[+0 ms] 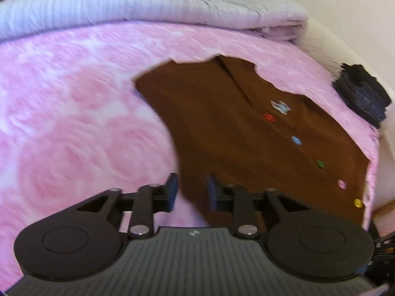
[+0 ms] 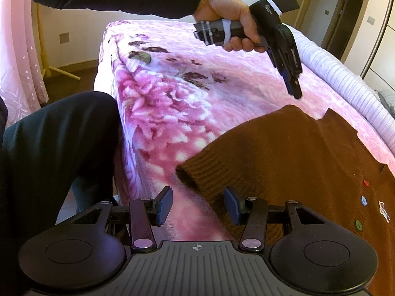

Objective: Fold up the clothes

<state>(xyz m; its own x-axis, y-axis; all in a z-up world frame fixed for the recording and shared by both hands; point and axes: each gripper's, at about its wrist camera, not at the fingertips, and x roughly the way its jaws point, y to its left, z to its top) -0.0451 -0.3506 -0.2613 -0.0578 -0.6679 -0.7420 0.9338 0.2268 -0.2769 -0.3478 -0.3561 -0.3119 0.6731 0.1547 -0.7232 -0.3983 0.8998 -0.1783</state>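
Note:
A brown knitted cardigan (image 1: pixel 234 135) with coloured buttons lies flat on the pink bed. In the left wrist view my left gripper (image 1: pixel 192 190) hovers over the cardigan's near left edge, its jaws slightly apart with nothing pinched between them. The right wrist view shows that left gripper (image 2: pixel 293 86) held by a hand in the air, pointing down at the cardigan (image 2: pixel 296 160). My right gripper (image 2: pixel 198 204) stands open just short of a ribbed sleeve cuff (image 2: pixel 190 175). Its right finger (image 2: pixel 233 206) is over the knit's edge, and nothing is gripped.
A pink floral blanket (image 2: pixel 160 103) covers the bed. A folded pale quilt (image 1: pixel 123 2) lies along the far side. A dark folded garment (image 1: pixel 363 96) sits at the bed's right edge. The person's leg (image 2: pixel 49 153) stands by the bed's near corner, and a pink curtain (image 2: pixel 17 61) hangs behind.

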